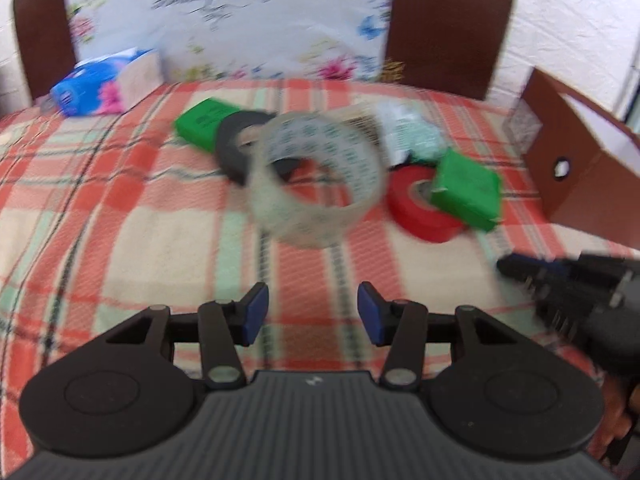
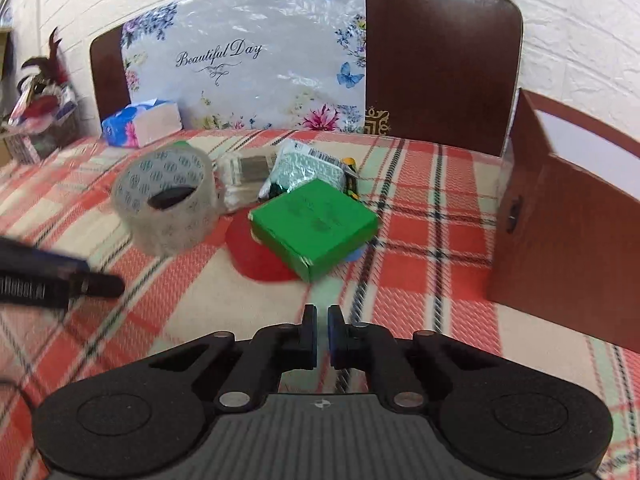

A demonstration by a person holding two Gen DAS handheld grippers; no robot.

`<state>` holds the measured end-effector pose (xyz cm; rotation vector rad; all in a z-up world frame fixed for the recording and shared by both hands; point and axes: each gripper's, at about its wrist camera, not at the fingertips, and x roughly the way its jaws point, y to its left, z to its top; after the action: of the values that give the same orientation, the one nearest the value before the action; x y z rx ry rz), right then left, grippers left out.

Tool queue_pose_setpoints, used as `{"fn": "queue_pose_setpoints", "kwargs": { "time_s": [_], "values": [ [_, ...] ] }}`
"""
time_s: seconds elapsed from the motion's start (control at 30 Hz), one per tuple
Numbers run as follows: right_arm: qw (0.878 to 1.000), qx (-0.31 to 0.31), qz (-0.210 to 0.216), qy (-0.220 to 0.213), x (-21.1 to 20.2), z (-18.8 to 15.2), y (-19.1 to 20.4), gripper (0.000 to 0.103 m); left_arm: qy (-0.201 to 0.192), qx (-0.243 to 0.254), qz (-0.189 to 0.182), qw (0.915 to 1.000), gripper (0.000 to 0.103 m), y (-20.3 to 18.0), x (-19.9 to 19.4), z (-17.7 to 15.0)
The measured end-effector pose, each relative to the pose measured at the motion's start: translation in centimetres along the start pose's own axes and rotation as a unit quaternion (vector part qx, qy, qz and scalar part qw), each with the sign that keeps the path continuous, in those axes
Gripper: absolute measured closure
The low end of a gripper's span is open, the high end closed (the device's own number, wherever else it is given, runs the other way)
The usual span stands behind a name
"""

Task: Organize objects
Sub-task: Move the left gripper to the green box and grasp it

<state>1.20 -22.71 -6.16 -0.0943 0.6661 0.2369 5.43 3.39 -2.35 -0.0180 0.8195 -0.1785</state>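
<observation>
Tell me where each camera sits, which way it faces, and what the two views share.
Left wrist: rides the left tool, jaws apart, facing the clear tape roll; the right tool pokes in at the right.
Right wrist: rides the right tool, jaws nearly together, facing the green box on the red tape roll.
Shared: both rolls, green box, brown box.

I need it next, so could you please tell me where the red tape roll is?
The red tape roll lies flat mid-table under a green box, right of the clear tape roll, ahead of the right tongs.
</observation>
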Motion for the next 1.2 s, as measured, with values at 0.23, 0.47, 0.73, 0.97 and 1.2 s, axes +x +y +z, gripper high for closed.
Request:
{"fn": "queue_pose_setpoints", "kwargs": {
  "time_s": [0.23, 0.47, 0.73, 0.97, 1.2],
  "values": [
    [1.0, 0.01, -0.003, -0.02, -0.5, 0.4, -0.5, 0.066, -0.027, 0.061, -0.022, 0.9975, 0.051, -5.3, 1.0, 3.8],
    [0.999, -0.007, 0.003, -0.037, 0.5, 1.3, -0.3, 0.047, -0.018, 0.077, -0.015, 0.9968, 0.047, -7.6, 3.5, 6.4],
    [0.999, -0.005, 0.024, -0.041, 2.9, 2.2, 0.1, 0.035, -0.008, 0.08, -0.016, 0.9966, 0.044, -8.3, 5.4, 7.1],
    [0.998, -0.003, 0.047, -0.031, 4.5, 2.7, 0.7, 0.032, -0.01, 0.087, -0.021, 0.9959, 0.044, -9.0, 5.8, 7.2],
    [0.997, 0.006, 0.055, -0.049, 3.6, 3.0, 0.7, 0.038, -0.009, 0.085, -0.032, 0.9958, 0.052, -9.0, 5.7, 6.9]
  ]
}}
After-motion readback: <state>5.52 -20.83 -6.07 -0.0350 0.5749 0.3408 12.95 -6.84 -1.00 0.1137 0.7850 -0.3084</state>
